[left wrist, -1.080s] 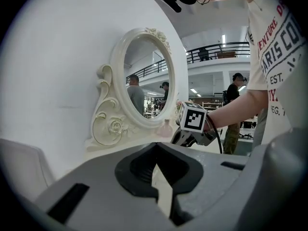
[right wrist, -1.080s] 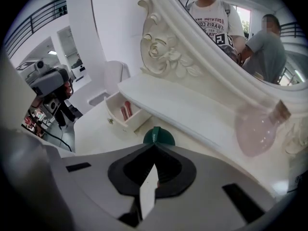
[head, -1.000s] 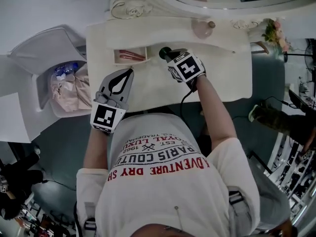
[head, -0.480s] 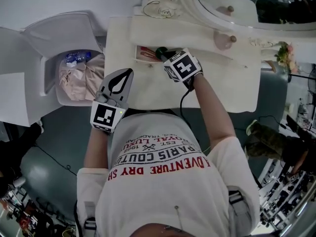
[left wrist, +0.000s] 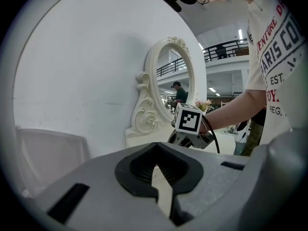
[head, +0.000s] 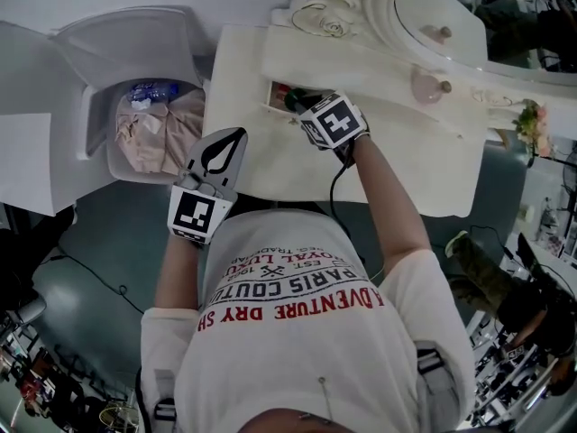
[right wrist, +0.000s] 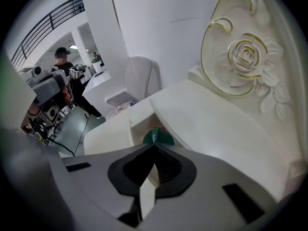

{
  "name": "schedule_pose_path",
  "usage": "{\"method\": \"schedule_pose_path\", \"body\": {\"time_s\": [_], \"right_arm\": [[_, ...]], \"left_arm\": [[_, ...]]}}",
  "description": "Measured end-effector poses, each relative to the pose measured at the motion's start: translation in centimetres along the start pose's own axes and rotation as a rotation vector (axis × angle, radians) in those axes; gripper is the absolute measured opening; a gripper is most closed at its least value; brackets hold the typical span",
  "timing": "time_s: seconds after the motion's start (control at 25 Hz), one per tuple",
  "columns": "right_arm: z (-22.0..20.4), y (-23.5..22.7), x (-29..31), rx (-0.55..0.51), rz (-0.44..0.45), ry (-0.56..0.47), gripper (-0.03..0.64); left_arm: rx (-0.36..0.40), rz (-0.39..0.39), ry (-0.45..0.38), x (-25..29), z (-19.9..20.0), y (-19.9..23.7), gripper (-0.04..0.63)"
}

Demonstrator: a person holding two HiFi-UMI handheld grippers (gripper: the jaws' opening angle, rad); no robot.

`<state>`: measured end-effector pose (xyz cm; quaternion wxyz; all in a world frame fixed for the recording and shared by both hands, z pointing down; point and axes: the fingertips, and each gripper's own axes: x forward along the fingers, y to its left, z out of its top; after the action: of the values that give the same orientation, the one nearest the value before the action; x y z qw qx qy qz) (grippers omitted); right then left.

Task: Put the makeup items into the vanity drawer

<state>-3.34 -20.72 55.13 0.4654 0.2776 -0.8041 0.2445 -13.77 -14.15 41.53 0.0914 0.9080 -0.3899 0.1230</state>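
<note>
Since a second ago the right gripper [head: 309,108] has closed in on the open vanity drawer [head: 273,108], so the green-capped makeup item [head: 296,100] that was out over the table [head: 406,161] now sits at the drawer's edge. At the far left of the head view a white bin [head: 97,124] stands open beside the table, with a pinkish bag [head: 153,133] inside it. Next comes the left gripper [head: 234,141], hovering at the table's left front corner; its own view shows the jaws clenched tip to tip with nothing between them. Just beyond it lies the drawer, set into the raised back of the table, with something red showing inside. The green-capped item pokes out from the right gripper's tips and overlaps the drawer's near rim. In the right gripper view the jaws are pinched together, and the round green cap sits right at their point, above the drawer opening. Farther right are the carved oval mirror [head: 442,7] and a small bunch of flowers [head: 532,124] at the table's far end
</note>
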Motion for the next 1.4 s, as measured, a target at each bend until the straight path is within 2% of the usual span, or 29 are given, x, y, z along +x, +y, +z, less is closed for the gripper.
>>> {"method": "schedule_pose_path", "body": {"time_s": [0.12,0.2,0.56,0.64,0.72,0.76,0.96,1.12,1.4], "right_arm": [[0.1,-0.2,0.4,0.011,-0.023,-0.005,0.015],[0.1,-0.2,0.4,0.006,-0.035,-0.011,0.099],[0.0,0.0,-2.0,0.025,-0.081,-0.079,0.098],[0.5,-0.1,-3.5,0.025,-0.104,-0.125,0.072],[0.8,-0.1,-5.3,0.041,-0.124,-0.173,0.005],[0.9,0.0,-6.2,0.055,-0.125,-0.197,-0.002],[1.5,0.2,-10.9,0.095,-0.15,-0.329,-0.002],[2.0,0.3,-14.9,0.077,-0.18,-0.493,-0.002],[1.2,-0.2,-21.8,0.059,-0.322,-0.752,-0.002]], "left_arm": [[-0.005,0.003,0.006,-0.4,-0.3,0.2,0.003],[-0.004,0.001,0.004,-0.4,-0.3,0.3,0.003],[0.021,-0.04,-0.014,-0.2,0.2,-0.6,0.003],[0.028,-0.049,-0.028,0.0,0.7,-0.9,0.003],[0.029,-0.053,-0.04,0.1,1.3,-1.2,0.003],[0.029,-0.053,-0.044,0.1,1.6,-1.4,0.003],[0.04,-0.059,-0.051,0.8,2.8,-1.9,0.004],[0.036,-0.048,-0.055,1.6,3.6,-1.8,0.003],[0.071,-0.044,-0.08,2.8,6.4,-2.3,0.003]]}}
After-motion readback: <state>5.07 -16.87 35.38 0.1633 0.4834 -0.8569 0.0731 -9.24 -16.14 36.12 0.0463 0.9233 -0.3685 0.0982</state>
